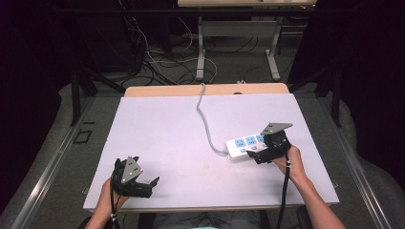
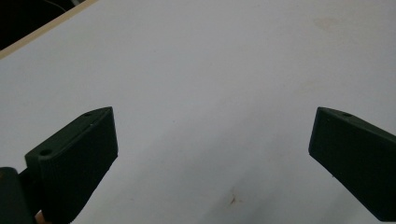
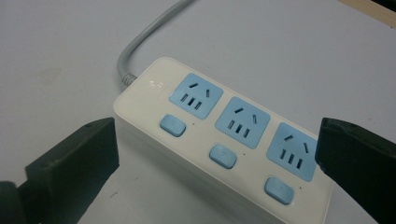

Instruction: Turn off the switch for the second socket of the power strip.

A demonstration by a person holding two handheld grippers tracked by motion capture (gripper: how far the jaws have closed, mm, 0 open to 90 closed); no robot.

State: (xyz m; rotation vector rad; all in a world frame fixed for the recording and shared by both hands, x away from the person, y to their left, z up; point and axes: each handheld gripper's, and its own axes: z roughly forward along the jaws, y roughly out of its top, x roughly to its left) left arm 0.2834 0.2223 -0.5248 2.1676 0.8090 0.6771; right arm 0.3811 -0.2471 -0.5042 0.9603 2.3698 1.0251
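the right claw (image 1: pixel 261 151) stands at the near end of a white power strip (image 1: pixel 245 146) with three blue sockets, which lies flat on the right half of the table (image 1: pixel 157 133). in the right gripper view its jaws are spread wide, one on each side of the strip's long body (image 3: pixel 224 144), and neither pad appears to press on the casing; the claw is released, with the strip between its jaws. the step in hand looks like the start or the end of a grasp on the strip, and which of the two cannot be told from this moment. if a grasp is meant, the next move calls for closing squarely on the two long sides, low enough to catch the casing and not skid over the rounded top edge, and clear of the blue switch buttons (image 3: pixel 173 125). the grey cord (image 1: pixel 206 119) runs from the strip's far end toward the back edge of the table and over it, so any lift or slide would drag it along.

the left claw (image 1: pixel 143 183) rests near the front left corner, jaws apart and empty over bare surface (image 2: pixel 210 93).

the table top is a pale, matte sheet on a wooden board, faintly stained. beyond it lie a grey floor, tangled cables (image 1: pixel 153 62) and the legs of another table (image 1: pixel 236 38), all in a dark room.
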